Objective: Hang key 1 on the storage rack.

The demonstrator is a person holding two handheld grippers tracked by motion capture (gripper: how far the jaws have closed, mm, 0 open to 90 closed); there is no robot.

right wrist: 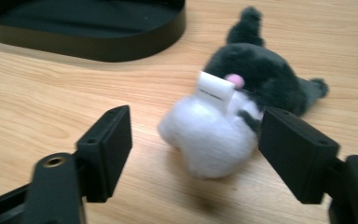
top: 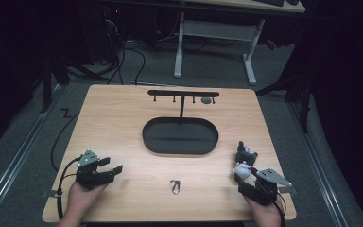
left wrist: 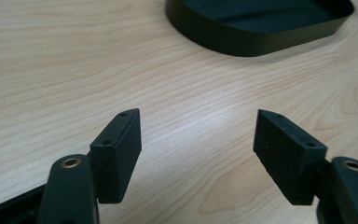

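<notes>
Plush toy [top: 244,161] – a small dark-and-white stuffed animal – lies on the wooden table [top: 123,127] near its right edge in the high view, just ahead of the right gripper [top: 246,177] and off to the right of the black oval tray [top: 180,136]. The left gripper [top: 111,168] hovers well apart at the front left, jaws spread over bare wood. A small metal clip [top: 175,186] lies between the two hands near the front edge, and a T-shaped black hook rack [top: 183,94] stands behind the tray. The toy sits close to the table's right edge, so a sideways nudge could, I judge, push it toward the drop; open room lies to the left and forward, toward the tray

From the left gripper view, the left gripper's [left wrist: 198,140] jaws stand wide with nothing between them, only wood grain, and the tray wall [left wrist: 251,44] is ahead with clear table before it – free space to move in any direction there

From the right gripper view, the right gripper [right wrist: 196,140] is spread, with the toy's white rear [right wrist: 207,135] between the jaws but off-centre: it is close against the jaw on the picture's right, while a gap remains at the other jaw. No pinch is made yet. The risk, as I see it, is a lopsided close – the nearer jaw shoving the soft body aside, or the pads catching only fluff or the white label [right wrist: 214,91], so the toy slips out when lifted. The tray rim [right wrist: 121,46] is near on the left of this view, so a swing that way could clip it
</notes>
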